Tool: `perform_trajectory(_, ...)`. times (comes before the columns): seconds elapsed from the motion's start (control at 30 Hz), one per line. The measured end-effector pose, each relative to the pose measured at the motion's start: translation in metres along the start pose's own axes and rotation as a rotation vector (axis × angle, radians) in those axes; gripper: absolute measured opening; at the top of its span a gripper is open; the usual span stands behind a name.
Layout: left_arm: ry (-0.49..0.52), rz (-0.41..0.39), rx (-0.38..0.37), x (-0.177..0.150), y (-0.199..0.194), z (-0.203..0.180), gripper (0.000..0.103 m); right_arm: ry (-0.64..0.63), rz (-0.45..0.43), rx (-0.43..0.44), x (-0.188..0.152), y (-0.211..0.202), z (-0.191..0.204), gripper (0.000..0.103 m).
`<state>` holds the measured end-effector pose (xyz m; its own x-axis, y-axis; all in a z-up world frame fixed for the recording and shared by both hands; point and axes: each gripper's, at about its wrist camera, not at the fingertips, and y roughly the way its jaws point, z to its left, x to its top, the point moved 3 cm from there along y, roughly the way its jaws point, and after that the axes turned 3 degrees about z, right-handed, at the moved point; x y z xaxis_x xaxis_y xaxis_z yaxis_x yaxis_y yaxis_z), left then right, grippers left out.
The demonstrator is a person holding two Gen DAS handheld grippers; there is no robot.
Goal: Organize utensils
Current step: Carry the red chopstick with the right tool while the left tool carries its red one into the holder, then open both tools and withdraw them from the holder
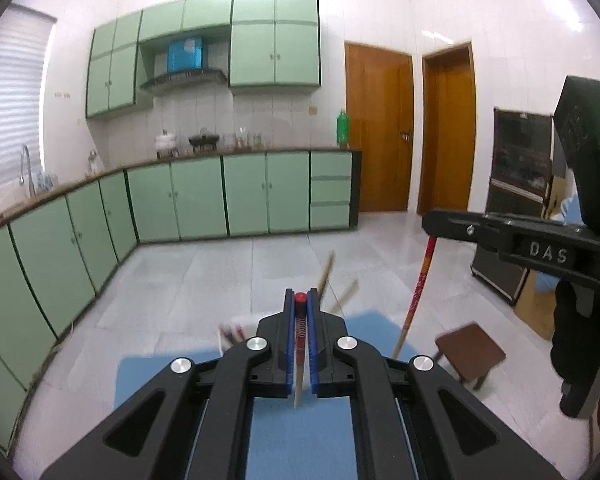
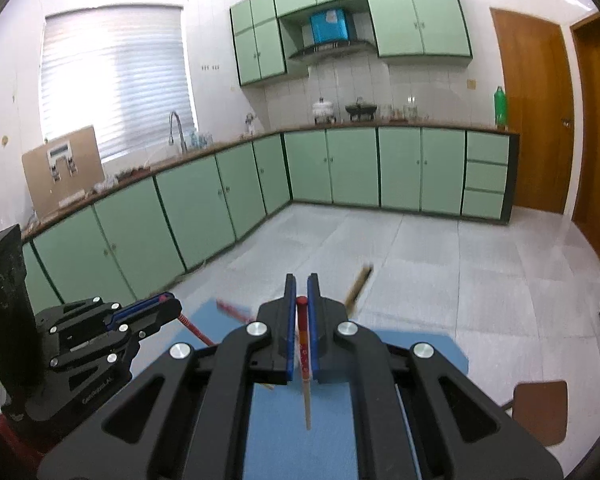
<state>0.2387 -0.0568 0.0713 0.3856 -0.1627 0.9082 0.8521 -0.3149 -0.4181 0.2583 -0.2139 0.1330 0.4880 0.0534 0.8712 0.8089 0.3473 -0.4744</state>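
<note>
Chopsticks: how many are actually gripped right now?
2. One red-topped chopstick is clamped upright in the left claw; another in the right claw. Blurred brown sticks behind may be more.

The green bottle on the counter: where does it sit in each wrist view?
Left wrist view: green bottle stands right of centre, at the counter's right end, beside the nearer wooden door.
Right wrist view: same bottle is at the upper right, again at the counter's end by that door.
Shared landmark: the blue range hood between the upper cabinets.
</note>
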Motion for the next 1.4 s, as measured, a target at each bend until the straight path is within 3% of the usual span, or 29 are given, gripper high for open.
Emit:
perform_trajectory(0.17,0.018,-0.087,0.049,0.045,0.011,0.009,0.006,-0.011,-0.094,-0.032,0.047,0.017,-0.005,0.005)
perform_trajectory(0.33,-0.009,-0.066,0.07,0.056,0.044,0.026,0.006,-0.001,-0.12,-0.047,0.068,0.054,-0.016,0.005)
perform_trajectory(0.47,-0.033,-0.023,0.077,0.045,0.069,0.038,0.006,0.002,-0.104,-0.067,0.063,0.087,-0.025,0.005)
perform_trajectory(0.73,-0.063,0.062,0.065,0.019,0.104,0.054,0.006,0.021,0.014,-0.074,0.021,0.138,-0.035,0.007)
perform_trajectory(0.8,-0.068,0.064,0.053,0.016,0.103,0.055,0.01,0.025,0.018,-0.079,0.013,0.137,-0.033,0.012)
perform_trajectory(0.87,-0.066,0.055,0.061,0.016,0.099,0.055,0.024,0.033,0.014,-0.088,0.009,0.133,-0.032,0.013)
perform_trajectory(0.93,-0.066,0.044,0.068,0.014,0.092,0.054,0.03,0.04,0.002,-0.098,0.005,0.124,-0.034,0.017)
perform_trajectory(1.07,-0.087,0.024,0.065,0.008,0.069,0.052,0.048,0.053,-0.017,-0.125,-0.005,0.099,-0.039,0.034)
perform_trajectory(1.13,-0.092,0.012,0.066,0.001,0.054,0.049,0.054,0.057,-0.023,-0.137,-0.015,0.083,-0.041,0.047)
perform_trajectory(1.27,-0.103,0.001,0.074,-0.017,0.025,0.043,0.071,0.052,-0.032,-0.191,-0.044,0.051,-0.039,0.088)
perform_trajectory(1.4,-0.106,0.019,0.081,-0.04,0.003,0.032,0.082,0.061,-0.019,-0.2,-0.082,0.022,-0.034,0.095)
